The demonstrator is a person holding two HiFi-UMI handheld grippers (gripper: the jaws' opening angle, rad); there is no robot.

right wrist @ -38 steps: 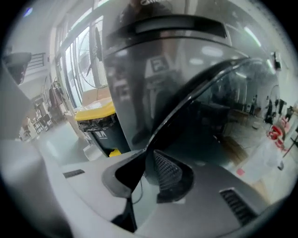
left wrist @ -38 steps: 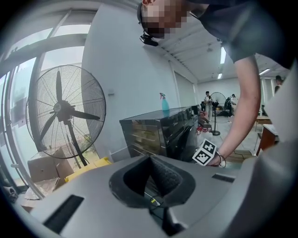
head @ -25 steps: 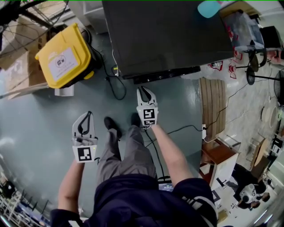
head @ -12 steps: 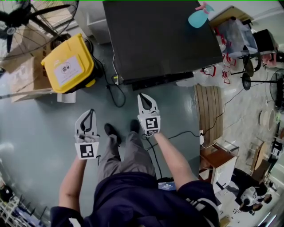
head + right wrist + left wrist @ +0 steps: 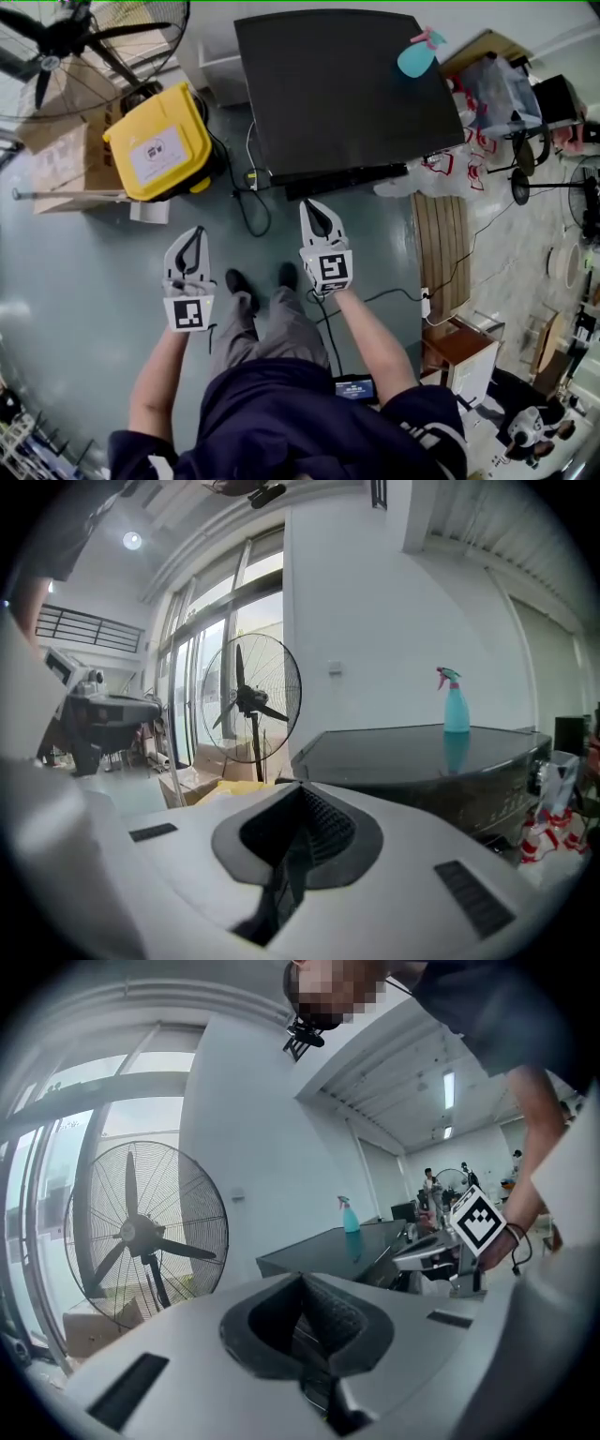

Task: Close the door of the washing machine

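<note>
The washing machine (image 5: 347, 84) is a black box seen from above at the top of the head view; only its dark front edge (image 5: 337, 178) shows, and the door is hidden. My right gripper (image 5: 312, 204) hangs just in front of that edge, shut and holding nothing. Further left, my left gripper (image 5: 192, 234) is over the grey floor, also shut and empty. In the left gripper view the jaws (image 5: 302, 1277) meet, with the machine's top (image 5: 347, 1251) beyond. The right gripper view shows its tips (image 5: 302, 787) closed and level with the machine's top (image 5: 422, 752).
A blue spray bottle (image 5: 415, 58) stands on the machine's far corner. A yellow bin (image 5: 159, 142) sits left of the machine, with a large standing fan (image 5: 75, 37) behind it. Cables (image 5: 248, 202) trail on the floor. A wooden pallet (image 5: 448, 234) lies at the right.
Both grippers have risen towards the camera, the right one more. The right gripper has come a little away from the machine's front edge.
</note>
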